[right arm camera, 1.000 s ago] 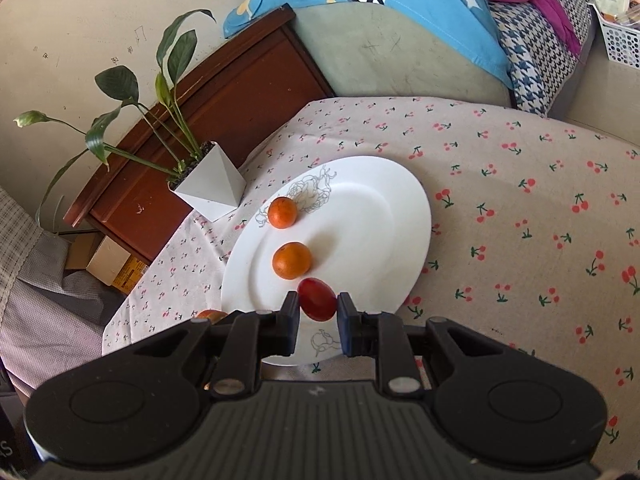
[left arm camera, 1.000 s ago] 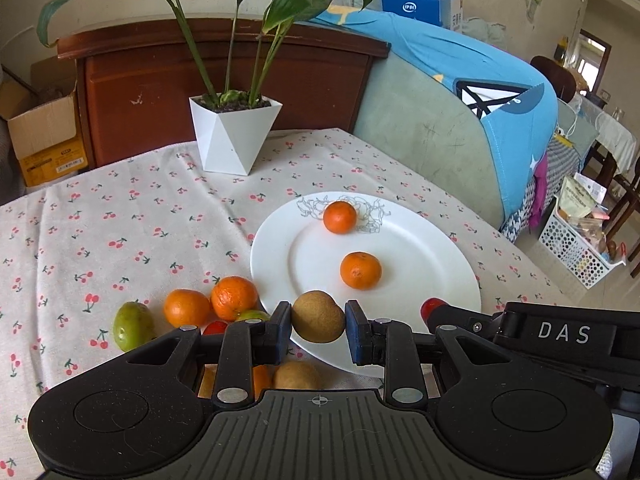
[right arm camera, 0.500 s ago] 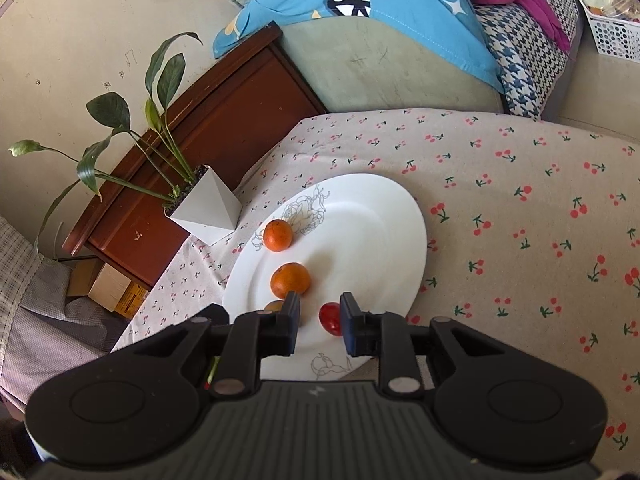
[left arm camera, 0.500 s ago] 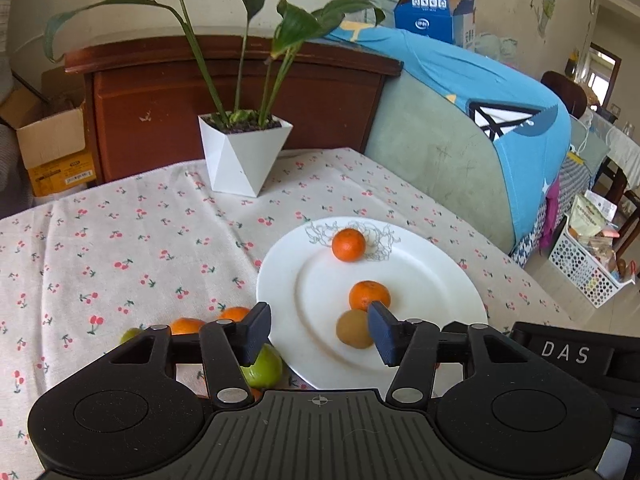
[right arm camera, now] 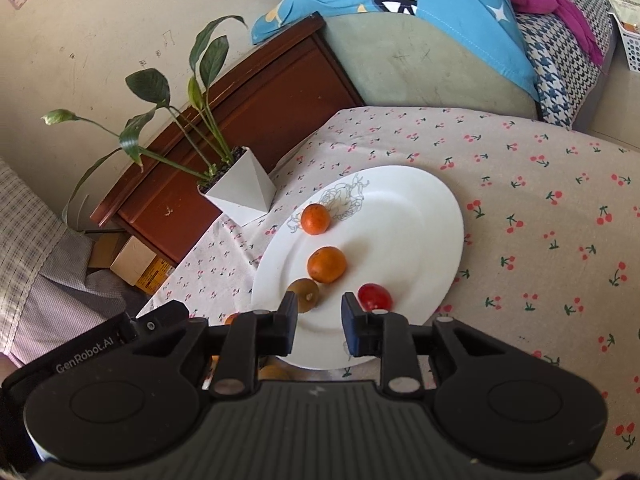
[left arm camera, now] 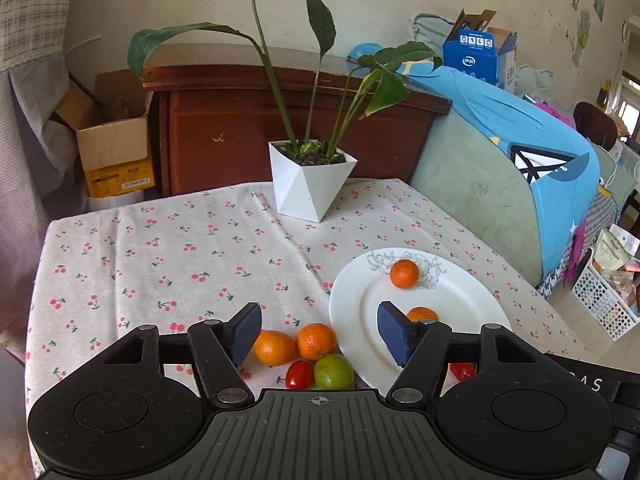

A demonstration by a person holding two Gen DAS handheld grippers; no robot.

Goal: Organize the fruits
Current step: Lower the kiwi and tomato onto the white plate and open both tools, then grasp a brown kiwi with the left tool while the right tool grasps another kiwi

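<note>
Cherry-print tablecloth [left arm camera: 180,248]: left gripper [left arm camera: 319,330] spread wide, empty; right gripper [right arm camera: 318,312] parted, empty; only its view shows what looks like a kiwi [right arm camera: 304,290] on the plate [right arm camera: 432,216].

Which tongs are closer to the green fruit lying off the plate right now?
Left. The left tongs hang open right above the green fruit, which lies on the cloth beside the plate. The right tongs are open over the plate's near edge, past the kiwi.

Daylight falls on a scuffed cream wall [left arm camera: 168,8], a dark wooden cabinet [left arm camera: 224,136] and a green sofa [left arm camera: 472,196] under blue cloth.
</note>
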